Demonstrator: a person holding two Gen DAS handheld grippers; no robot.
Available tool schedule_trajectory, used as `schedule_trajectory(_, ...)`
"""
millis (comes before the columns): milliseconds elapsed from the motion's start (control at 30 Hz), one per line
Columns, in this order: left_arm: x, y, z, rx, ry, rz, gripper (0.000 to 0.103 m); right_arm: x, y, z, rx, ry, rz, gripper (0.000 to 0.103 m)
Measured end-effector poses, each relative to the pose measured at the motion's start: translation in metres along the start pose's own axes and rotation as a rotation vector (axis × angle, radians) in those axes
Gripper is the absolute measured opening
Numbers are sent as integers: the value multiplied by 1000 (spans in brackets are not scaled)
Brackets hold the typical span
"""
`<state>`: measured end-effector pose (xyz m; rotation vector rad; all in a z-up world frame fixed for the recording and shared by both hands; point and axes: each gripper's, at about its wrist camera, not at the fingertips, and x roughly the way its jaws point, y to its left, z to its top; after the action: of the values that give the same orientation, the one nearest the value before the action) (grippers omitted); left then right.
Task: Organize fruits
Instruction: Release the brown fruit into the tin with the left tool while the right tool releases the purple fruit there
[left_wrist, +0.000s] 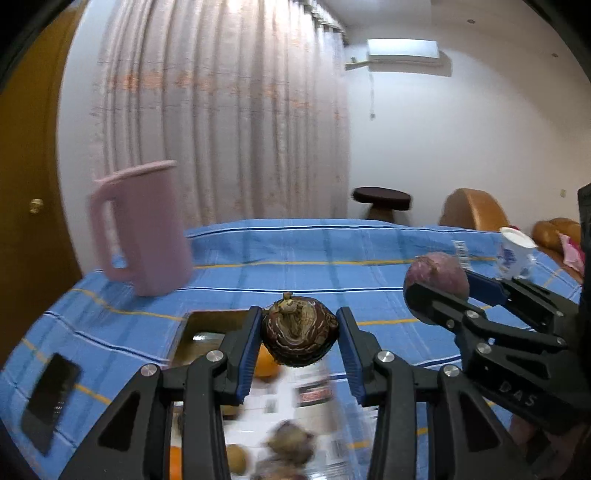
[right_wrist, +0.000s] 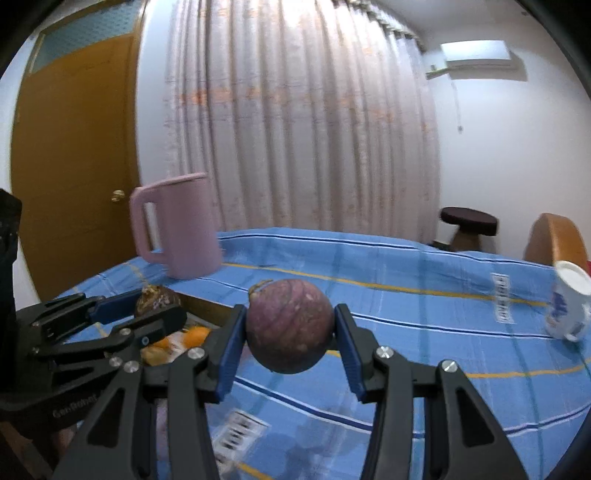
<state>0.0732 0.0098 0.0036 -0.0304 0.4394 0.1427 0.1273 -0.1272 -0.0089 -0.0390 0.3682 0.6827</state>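
Left gripper (left_wrist: 300, 334) clamped on a dark brown mangosteen (left_wrist: 300, 334), stem cap facing the camera, lifted clear of the table. Directly below, toward 7 o'clock, sits the metal tray (left_wrist: 207, 321) with an orange (left_wrist: 266, 363); the left hand is the nearer one. Right gripper (right_wrist: 290, 326) grips a purple mangosteen (right_wrist: 290, 326) at the left's 3 o'clock, over bare blue tablecloth (right_wrist: 424, 332). Pink pitcher (left_wrist: 146, 229) at 10 o'clock.

Left tool (left_wrist: 300, 332) clamping dark fruit (left_wrist: 299, 334), pink jug (left_wrist: 147, 229) behind
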Motion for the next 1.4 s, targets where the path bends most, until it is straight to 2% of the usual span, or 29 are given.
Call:
schedule_trajectory(167,-1,41,-10,-47,35,70,43,16,43,4,-55,25,76,50)
schedule_trajectory(367,4,69,-28,-77,87,107,43,45,81,-8,-97,99,141,50)
schedule_trajectory(967,25,81,-48,-78,183,123,43,84,90,-30,-128,263,175,52)
schedule_trajectory(1200,17,83,-51,-90,183,96,44,74,94,-29,-154,246,180,54)
schedule_trajectory(1267,13,83,-49,-94,179,94,47,70,92,-29,-147,235,183,59)
schedule_trajectory(1333,8,83,-47,-94,170,107,60,65,90,-27,-136,226,177,64)
schedule_trajectory(1400,2,84,-46,-100,151,108,68,58,88,-25,-131,209,172,68)
